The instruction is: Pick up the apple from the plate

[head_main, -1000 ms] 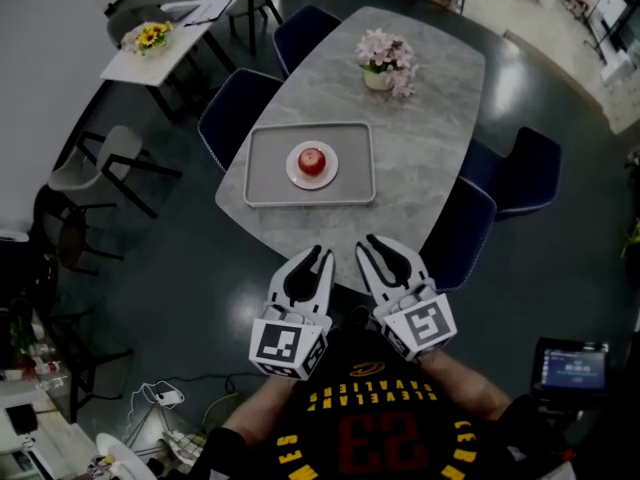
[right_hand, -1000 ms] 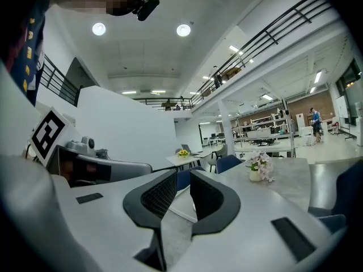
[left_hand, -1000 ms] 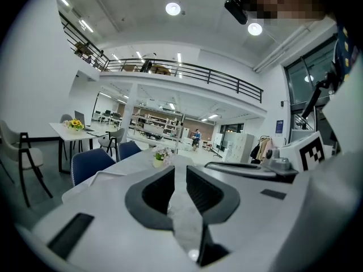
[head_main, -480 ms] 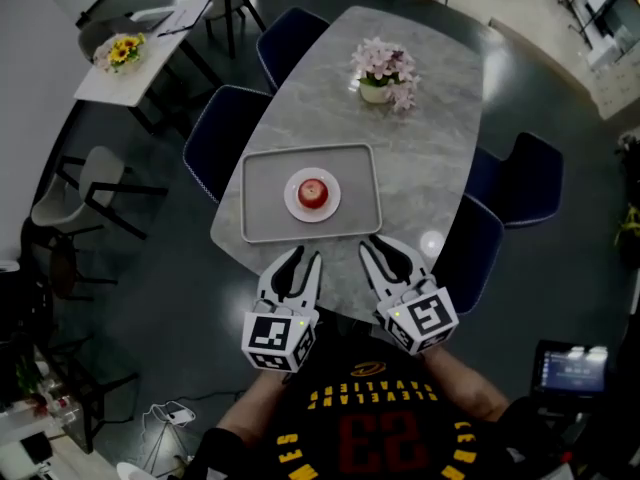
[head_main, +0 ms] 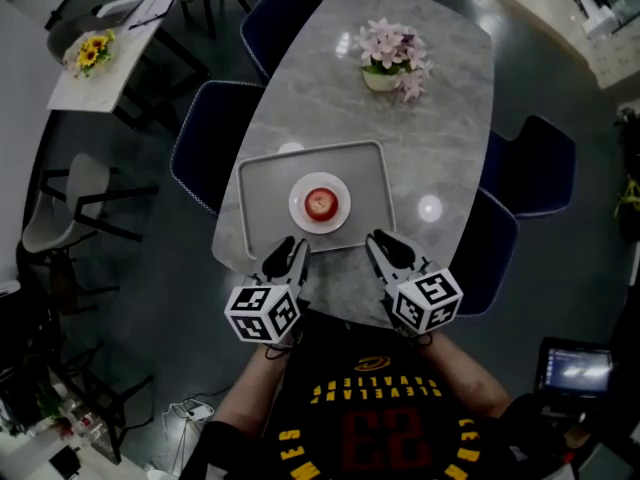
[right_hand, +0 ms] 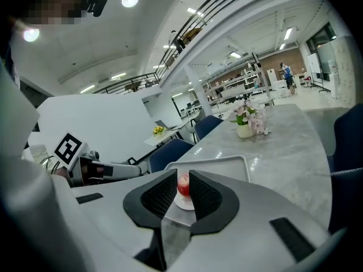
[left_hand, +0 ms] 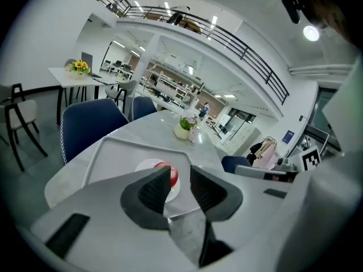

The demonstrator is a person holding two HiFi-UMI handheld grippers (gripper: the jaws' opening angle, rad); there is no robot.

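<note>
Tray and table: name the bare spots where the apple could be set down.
Free: the tray on either side of the plate holding the apple; the table between the tray and the flower pot, and right of the tray. Crowded: the near edge, where the left gripper and right gripper hover, both open.

I see a grey marbled desk [head_main: 450, 138]. A grey tray [head_main: 265, 200] lies flat by its near edge, toward the left side. A pot of pink flowers [head_main: 388, 56] stands toward the far edge.
</note>
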